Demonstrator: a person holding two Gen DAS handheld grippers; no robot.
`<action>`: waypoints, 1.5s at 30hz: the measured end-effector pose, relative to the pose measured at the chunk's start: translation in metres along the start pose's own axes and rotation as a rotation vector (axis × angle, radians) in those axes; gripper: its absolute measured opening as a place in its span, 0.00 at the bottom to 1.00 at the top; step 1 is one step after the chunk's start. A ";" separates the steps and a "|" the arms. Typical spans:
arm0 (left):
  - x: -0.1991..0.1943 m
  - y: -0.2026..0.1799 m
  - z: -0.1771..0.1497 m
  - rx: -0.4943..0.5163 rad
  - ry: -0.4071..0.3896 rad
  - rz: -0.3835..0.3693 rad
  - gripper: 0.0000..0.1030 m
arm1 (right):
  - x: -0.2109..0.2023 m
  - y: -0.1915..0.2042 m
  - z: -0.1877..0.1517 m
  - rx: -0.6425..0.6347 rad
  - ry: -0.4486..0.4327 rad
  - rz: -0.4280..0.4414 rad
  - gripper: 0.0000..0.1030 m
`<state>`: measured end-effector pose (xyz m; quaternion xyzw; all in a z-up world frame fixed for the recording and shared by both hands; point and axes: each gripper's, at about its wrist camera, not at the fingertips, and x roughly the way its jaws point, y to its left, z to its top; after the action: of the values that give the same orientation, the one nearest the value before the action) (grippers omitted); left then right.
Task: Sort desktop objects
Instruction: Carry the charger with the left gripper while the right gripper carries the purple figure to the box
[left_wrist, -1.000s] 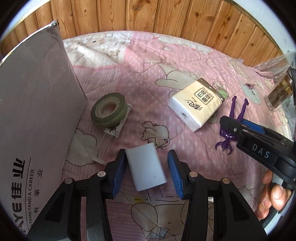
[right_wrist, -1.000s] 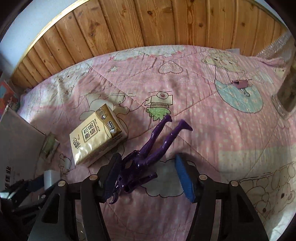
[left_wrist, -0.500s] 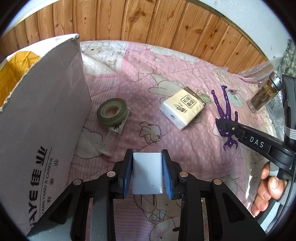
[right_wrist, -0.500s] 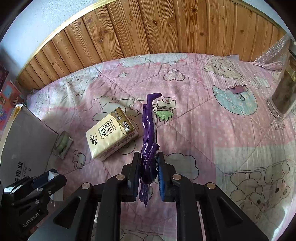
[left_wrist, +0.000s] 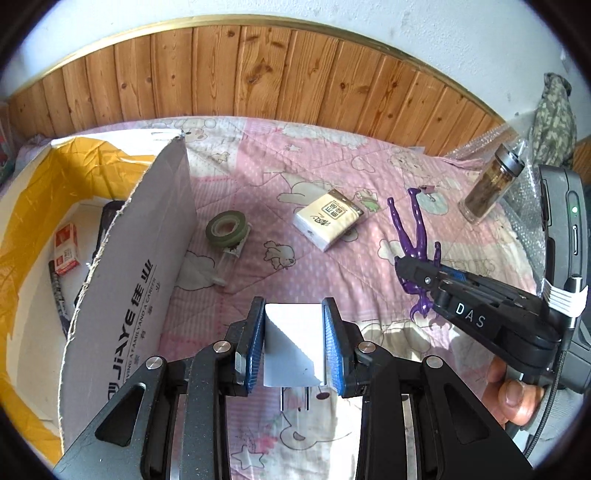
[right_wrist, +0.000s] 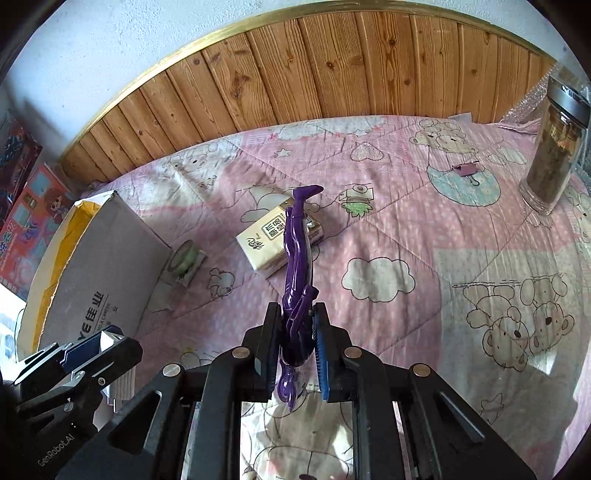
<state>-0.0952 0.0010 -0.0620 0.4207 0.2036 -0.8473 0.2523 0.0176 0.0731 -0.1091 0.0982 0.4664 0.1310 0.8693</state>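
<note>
Up close, the left gripper (left_wrist: 294, 347) clamps a white plug adapter (left_wrist: 293, 349) between its blue pads, prongs pointing back toward the handle, while the right gripper (right_wrist: 295, 345) pinches a purple figurine (right_wrist: 297, 273) by its torso, legs jutting forward. Only the left wrist view looks into the cardboard box (left_wrist: 122, 280) left of its fingers, where a red-and-white pack (left_wrist: 66, 249) lies; only the right wrist view shows a pink binder clip (right_wrist: 467, 169) far ahead on the quilt (right_wrist: 424, 229).

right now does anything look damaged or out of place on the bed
The cardboard box has a ragged, torn top edge, with yellow tape peeling along its inner walls. The roll of green tape sits half on a small clear packet rather than flat on the quilt. Nothing looks spilled.
</note>
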 end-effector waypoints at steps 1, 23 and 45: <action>-0.004 0.001 -0.002 0.000 -0.003 0.004 0.30 | -0.005 0.002 -0.002 0.000 -0.007 0.004 0.18; -0.077 0.018 -0.035 0.027 -0.054 0.005 0.30 | -0.077 0.041 -0.084 -0.125 -0.010 0.111 0.18; -0.148 0.065 -0.039 -0.011 -0.138 -0.006 0.30 | -0.148 0.112 -0.120 -0.362 -0.016 0.214 0.18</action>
<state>0.0441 0.0095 0.0287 0.3591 0.1915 -0.8741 0.2652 -0.1770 0.1374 -0.0258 -0.0096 0.4154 0.3033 0.8575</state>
